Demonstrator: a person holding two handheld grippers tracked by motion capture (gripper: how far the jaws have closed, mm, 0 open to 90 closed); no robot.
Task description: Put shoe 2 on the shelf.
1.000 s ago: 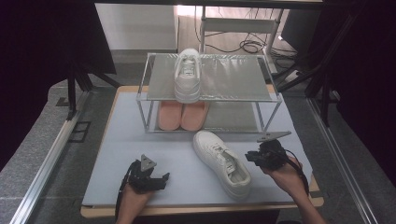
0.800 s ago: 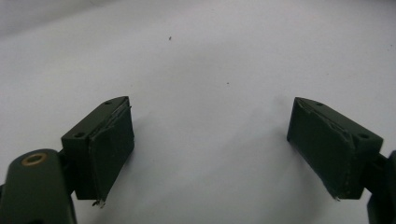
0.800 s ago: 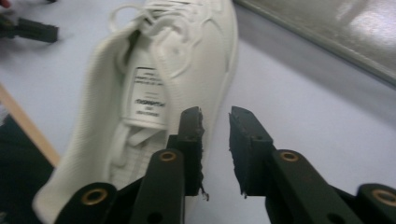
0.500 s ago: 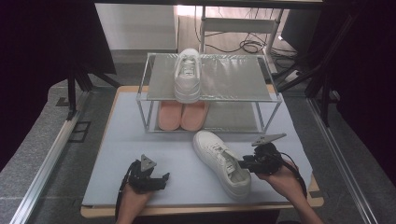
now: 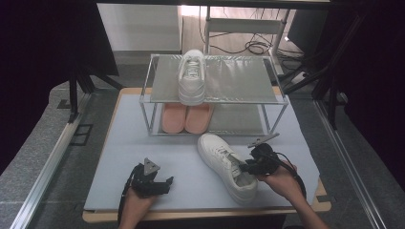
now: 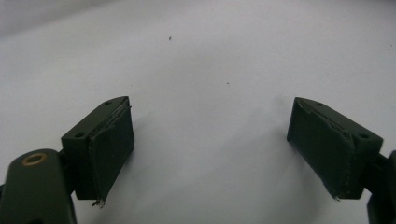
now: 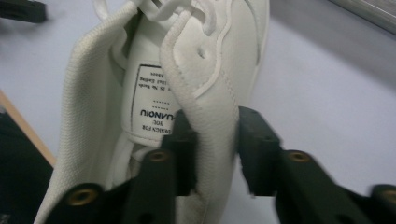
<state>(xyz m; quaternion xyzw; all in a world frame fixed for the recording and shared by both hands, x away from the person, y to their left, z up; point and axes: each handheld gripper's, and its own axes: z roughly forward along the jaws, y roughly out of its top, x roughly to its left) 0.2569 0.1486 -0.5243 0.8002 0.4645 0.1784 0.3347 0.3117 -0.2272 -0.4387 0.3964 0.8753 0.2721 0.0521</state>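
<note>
pink slippers (image 5: 186, 118): toes hidden under rack shelf (image 5: 239, 81) | white sneaker (image 7: 187, 93): toe cut off, label print blurred

Dark curtains (image 5: 43, 43) both sides; grey floor (image 5: 33, 157); cables (image 5: 253, 46) behind table.

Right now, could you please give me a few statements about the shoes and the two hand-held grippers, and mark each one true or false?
1. The right hand-held gripper has its jaws on either side of the collar of the white sneaker on the mat. True.
2. The left hand-held gripper holds a shoe. False: its jaws stand open over the bare mat.
3. A second white sneaker sits on the rack's top shelf. True.
4. The lower shelf carries black boots. False: a pair of pink shoes sits there.
</note>
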